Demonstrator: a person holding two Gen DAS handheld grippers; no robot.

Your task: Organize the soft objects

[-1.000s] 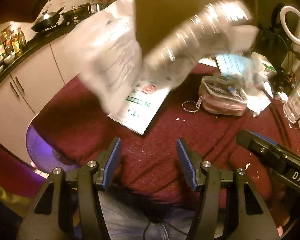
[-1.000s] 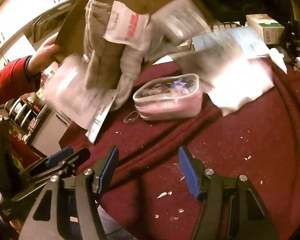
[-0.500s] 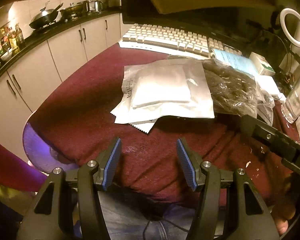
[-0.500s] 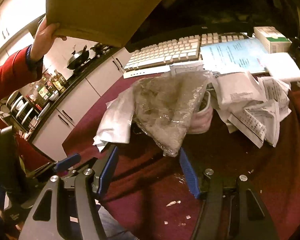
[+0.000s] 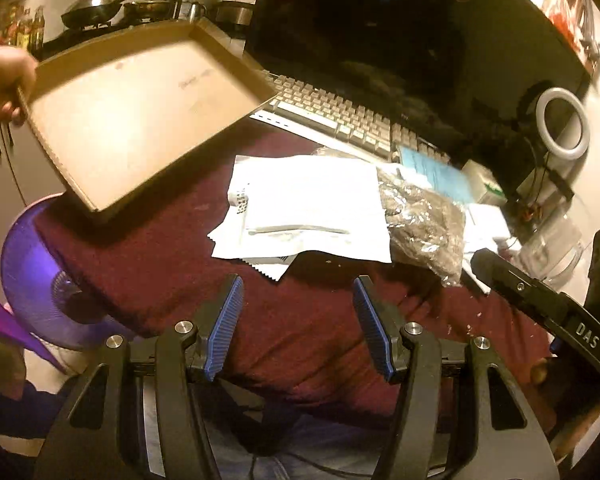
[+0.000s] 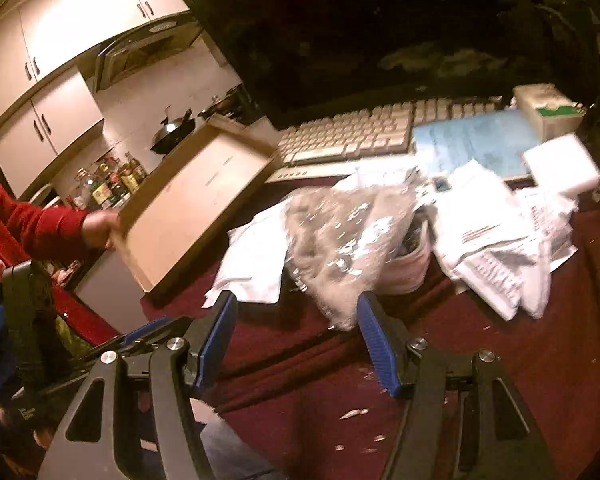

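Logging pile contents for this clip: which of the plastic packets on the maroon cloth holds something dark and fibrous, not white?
The crinkled clear bag of grey-brown material, on the pile's right side in the left wrist view. The flat packet beside it is white.

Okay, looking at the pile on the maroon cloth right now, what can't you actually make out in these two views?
- Pink pouch: right wrist view, mostly buried under the clear bag of grey-brown soft material; unseen in the left view.
- Sheets under the white flat packet: left wrist view, only edges peek out.
- Printed white papers: right wrist view, motion-blurred, text unreadable.
- Person holding the brown cardboard tray: cut off by the frame edge.
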